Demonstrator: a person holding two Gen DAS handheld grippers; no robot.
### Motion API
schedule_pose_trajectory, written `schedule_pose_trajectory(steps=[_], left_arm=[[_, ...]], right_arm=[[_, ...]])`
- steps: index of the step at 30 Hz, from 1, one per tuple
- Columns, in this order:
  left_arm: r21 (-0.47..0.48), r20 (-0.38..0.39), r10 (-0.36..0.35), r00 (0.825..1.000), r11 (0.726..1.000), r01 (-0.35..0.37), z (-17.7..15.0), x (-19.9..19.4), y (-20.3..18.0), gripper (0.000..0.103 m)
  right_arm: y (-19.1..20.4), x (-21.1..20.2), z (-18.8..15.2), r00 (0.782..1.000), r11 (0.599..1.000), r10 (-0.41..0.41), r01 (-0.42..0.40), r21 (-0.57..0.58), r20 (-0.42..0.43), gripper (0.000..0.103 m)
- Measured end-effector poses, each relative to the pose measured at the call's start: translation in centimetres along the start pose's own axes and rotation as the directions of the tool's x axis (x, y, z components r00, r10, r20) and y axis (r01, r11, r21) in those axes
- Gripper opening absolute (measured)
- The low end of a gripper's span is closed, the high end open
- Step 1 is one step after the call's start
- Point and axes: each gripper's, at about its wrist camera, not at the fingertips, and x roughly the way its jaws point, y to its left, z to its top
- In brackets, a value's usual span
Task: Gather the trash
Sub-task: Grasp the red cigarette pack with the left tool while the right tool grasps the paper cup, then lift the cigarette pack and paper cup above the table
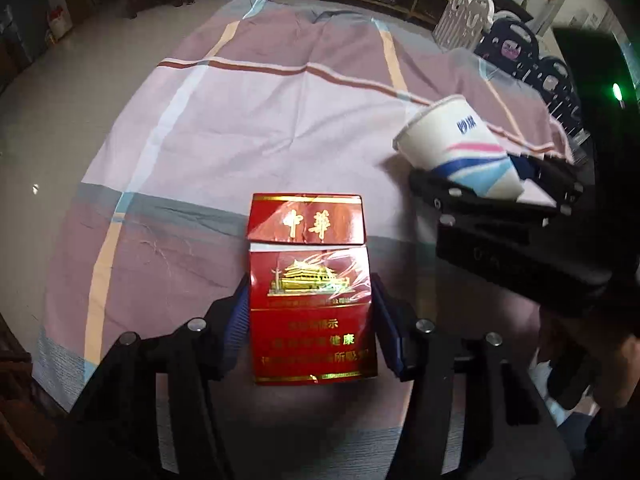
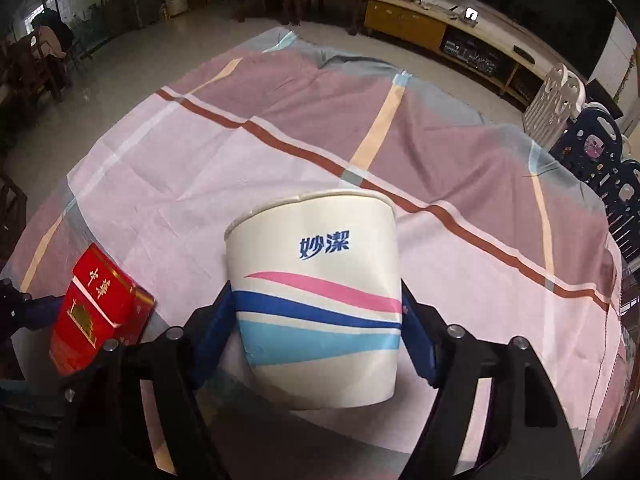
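My left gripper (image 1: 310, 312) is shut on a red cigarette pack (image 1: 310, 284) with gold print and a half-open lid, held above the table. The pack also shows at the lower left of the right wrist view (image 2: 96, 312). My right gripper (image 2: 318, 316) is shut on a white paper cup (image 2: 316, 292) with pink and blue stripes, its rim pointing away from the camera. In the left wrist view the cup (image 1: 456, 148) and the right gripper (image 1: 500, 188) are at the right, level with the pack.
A table under a pink, mauve and grey plaid cloth (image 2: 280, 128) fills both views. White and dark blue plastic chairs (image 2: 580, 128) stand at its right side. A low TV cabinet (image 2: 460, 40) and tiled floor lie beyond.
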Motion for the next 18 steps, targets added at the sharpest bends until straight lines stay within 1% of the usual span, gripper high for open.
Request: schedule_pose_trajectory(steps=[2, 3, 4, 5, 6, 7, 8, 9, 10, 11, 12, 13, 14, 15, 16, 18], left_arm=[[0.024, 0.055, -0.021, 0.998, 1.000, 0.020, 0.1, -1.5, -0.9, 0.056], [0.036, 0.087, -0.037, 0.995, 0.999, 0.033, 0.2, -2.6, -1.6, 0.056], [0.049, 0.126, -0.069, 0.990, 0.997, 0.064, 0.0, -4.0, -2.4, 0.057], [0.061, 0.156, -0.100, 0.983, 0.994, 0.092, -0.4, -5.3, -3.1, 0.057], [0.074, 0.188, -0.127, 0.974, 0.991, 0.115, -0.9, -6.6, -3.8, 0.057], [0.092, 0.230, -0.158, 0.960, 0.986, 0.140, -1.7, -8.1, -4.6, 0.057], [0.106, 0.254, -0.167, 0.953, 0.984, 0.145, -2.3, -9.0, -5.3, 0.057], [0.122, 0.276, -0.175, 0.945, 0.982, 0.147, -3.1, -10.0, -6.1, 0.057], [0.144, 0.303, -0.198, 0.932, 0.976, 0.161, -3.8, -10.9, -6.9, 0.057], [0.168, 0.329, -0.218, 0.919, 0.971, 0.170, -4.5, -11.8, -7.7, 0.057], [0.190, 0.359, -0.217, 0.908, 0.969, 0.157, -5.0, -12.6, -8.5, 0.057], [0.216, 0.398, -0.206, 0.894, 0.968, 0.126, -5.8, -13.5, -9.5, 0.057], [0.237, 0.419, -0.204, 0.885, 0.965, 0.110, -6.2, -13.9, -10.2, 0.057], [0.254, 0.428, -0.203, 0.881, 0.962, 0.099, -6.7, -14.0, -10.8, 0.057], [0.262, 0.431, -0.200, 0.880, 0.961, 0.090, -7.3, -14.0, -11.4, 0.057], [0.268, 0.419, -0.193, 0.887, 0.960, 0.082, -8.0, -13.5, -12.3, 0.057]], right_arm=[[-0.7, -3.2, -1.6, 0.998, 1.000, 0.010, -0.012, 0.027, 0.066, 0.069], [-1.1, -5.2, -2.7, 0.994, 0.999, 0.011, -0.016, 0.041, 0.113, 0.069], [-1.4, -7.0, -3.5, 0.989, 0.998, 0.016, -0.024, 0.052, 0.147, 0.069], [-2.0, -9.6, -4.7, 0.981, 0.997, 0.015, -0.029, 0.072, 0.191, 0.069], [-2.6, -12.2, -5.6, 0.973, 0.995, 0.005, -0.027, 0.094, 0.229, 0.069], [-3.3, -15.1, -7.0, 0.961, 0.992, -0.007, -0.028, 0.124, 0.278, 0.069], [-4.0, -17.3, -8.1, 0.951, 0.988, -0.019, -0.029, 0.151, 0.308, 0.069], [-4.7, -19.0, -9.2, 0.942, 0.983, -0.030, -0.033, 0.180, 0.335, 0.069], [-5.5, -20.5, -10.7, 0.933, 0.977, -0.044, -0.035, 0.209, 0.358, 0.069], [-6.4, -22.4, -12.9, 0.921, 0.969, -0.066, -0.034, 0.246, 0.384, 0.070], [-6.9, -23.2, -14.6, 0.913, 0.961, -0.078, -0.038, 0.274, 0.400, 0.070], [-7.7, -24.0, -16.3, 0.906, 0.944, -0.085, -0.060, 0.324, 0.415, 0.070], [-8.8, -25.0, -17.9, 0.893, 0.913, -0.073, -0.118, 0.390, 0.443, 0.071], [-9.4, -25.8, -18.9, 0.876, 0.895, -0.090, -0.139, 0.425, 0.474, 0.071], [-9.8, -26.5, -19.8, 0.862, 0.883, -0.122, -0.131, 0.450, 0.491, 0.072], [-10.3, -27.2, -20.8, 0.848, 0.873, -0.165, -0.112, 0.475, 0.503, 0.072]])
